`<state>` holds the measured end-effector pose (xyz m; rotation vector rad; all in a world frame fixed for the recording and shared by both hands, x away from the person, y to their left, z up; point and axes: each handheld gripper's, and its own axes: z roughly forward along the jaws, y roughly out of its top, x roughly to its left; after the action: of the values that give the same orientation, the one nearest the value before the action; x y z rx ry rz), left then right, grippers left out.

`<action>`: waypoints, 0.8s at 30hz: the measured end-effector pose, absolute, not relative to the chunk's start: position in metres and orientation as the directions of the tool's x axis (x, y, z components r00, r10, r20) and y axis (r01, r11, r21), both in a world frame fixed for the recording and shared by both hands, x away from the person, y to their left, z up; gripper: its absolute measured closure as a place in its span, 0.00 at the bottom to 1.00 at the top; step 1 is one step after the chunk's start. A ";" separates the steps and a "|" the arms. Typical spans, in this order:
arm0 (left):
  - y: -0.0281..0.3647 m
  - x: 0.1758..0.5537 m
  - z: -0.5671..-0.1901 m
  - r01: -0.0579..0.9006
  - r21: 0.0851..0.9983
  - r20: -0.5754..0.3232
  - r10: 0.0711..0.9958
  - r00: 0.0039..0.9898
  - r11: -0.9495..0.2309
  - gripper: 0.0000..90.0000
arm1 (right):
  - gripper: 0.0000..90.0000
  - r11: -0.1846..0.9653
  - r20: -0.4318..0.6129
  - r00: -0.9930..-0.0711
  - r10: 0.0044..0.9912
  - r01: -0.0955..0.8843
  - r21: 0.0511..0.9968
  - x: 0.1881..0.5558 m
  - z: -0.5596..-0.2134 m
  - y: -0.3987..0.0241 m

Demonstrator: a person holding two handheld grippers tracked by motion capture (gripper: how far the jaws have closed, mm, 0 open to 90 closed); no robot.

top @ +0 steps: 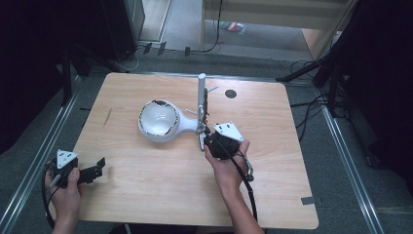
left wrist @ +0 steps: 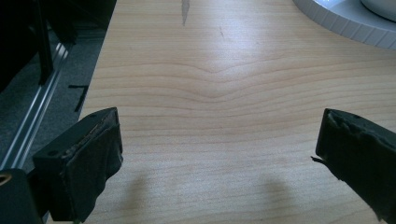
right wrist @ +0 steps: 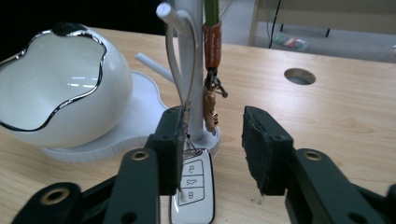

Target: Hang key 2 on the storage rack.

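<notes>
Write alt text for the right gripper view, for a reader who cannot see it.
The right gripper stands with its black jaws apart around a white car key fob that hangs on a ring from a white stand; the fob lies against one jaw. A white bowl sits on the stand's base, on a wooden table.

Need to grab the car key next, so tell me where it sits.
In the right gripper view the car key hangs at the white stand's foot, between the right gripper's open jaws, against the left one.
</notes>
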<state>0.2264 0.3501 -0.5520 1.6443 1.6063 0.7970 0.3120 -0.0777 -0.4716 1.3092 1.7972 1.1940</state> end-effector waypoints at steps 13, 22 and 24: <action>0.350 0.226 -0.552 0.571 0.821 -0.040 0.998 0.044 0.007 0.01 | 0.42 0.106 0.004 -0.334 0.943 0.311 0.945 0.305 -0.461 -0.101; 0.349 0.227 -0.552 0.575 0.818 -0.036 0.999 0.041 0.005 0.01 | 0.09 0.101 -0.016 -0.270 0.963 0.304 0.947 0.293 -0.455 -0.116; 0.349 0.227 -0.552 0.574 0.819 -0.035 0.999 0.041 0.006 0.01 | 0.00 0.086 0.001 -0.259 0.966 0.322 0.943 0.293 -0.455 -0.122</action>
<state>0.2266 0.3491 -0.5520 1.6471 1.6108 0.8015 0.2928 -0.1221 -0.4548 1.2871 1.6770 1.1866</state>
